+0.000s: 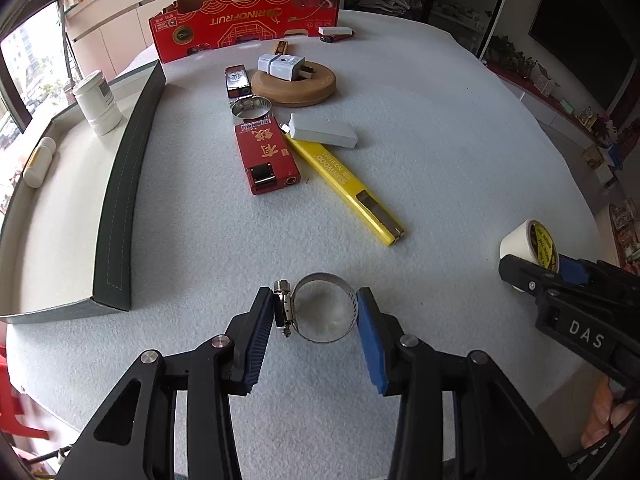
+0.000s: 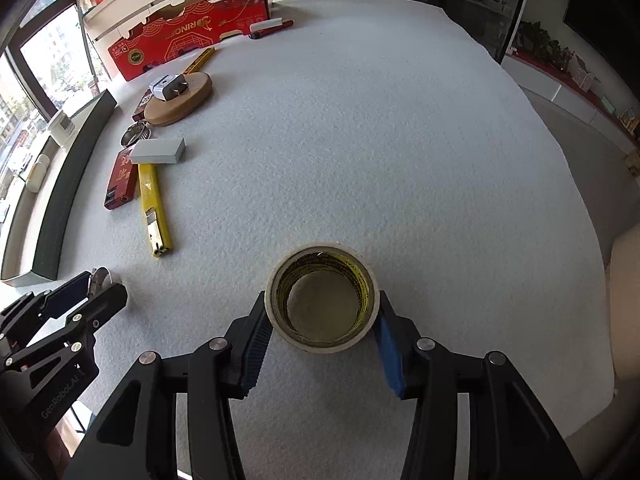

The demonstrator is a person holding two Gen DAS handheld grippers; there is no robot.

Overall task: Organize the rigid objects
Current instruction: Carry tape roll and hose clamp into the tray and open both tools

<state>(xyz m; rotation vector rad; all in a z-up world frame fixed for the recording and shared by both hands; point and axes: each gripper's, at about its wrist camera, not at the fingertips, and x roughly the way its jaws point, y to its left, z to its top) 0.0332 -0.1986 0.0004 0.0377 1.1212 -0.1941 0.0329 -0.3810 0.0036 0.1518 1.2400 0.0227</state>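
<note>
A steel hose clamp point(image 1: 320, 278) sits between the blue pads of my left gripper point(image 1: 316, 308); one pad presses on its screw housing, the other on the band. My left gripper is shut on it, low over the white felt table point(image 1: 420, 160). In the right wrist view a roll of white tape point(image 2: 320, 346) with a yellow core stands upright between the pads of my right gripper point(image 2: 322, 304), which is shut on its sides. The same tape roll point(image 1: 516, 242) and right gripper point(image 1: 536, 276) appear at the right edge of the left wrist view.
A dark green walled tray point(image 1: 120, 200) lies at the left and holds a white jar point(image 1: 98, 100) and a white bottle point(image 1: 40, 162). Farther back lie a red lighter case point(image 1: 266, 156), a yellow knife point(image 1: 344, 184), a grey block point(image 1: 324, 130), a second clamp point(image 1: 250, 106), a wooden disc point(image 1: 296, 92) and a red carton point(image 1: 240, 20).
</note>
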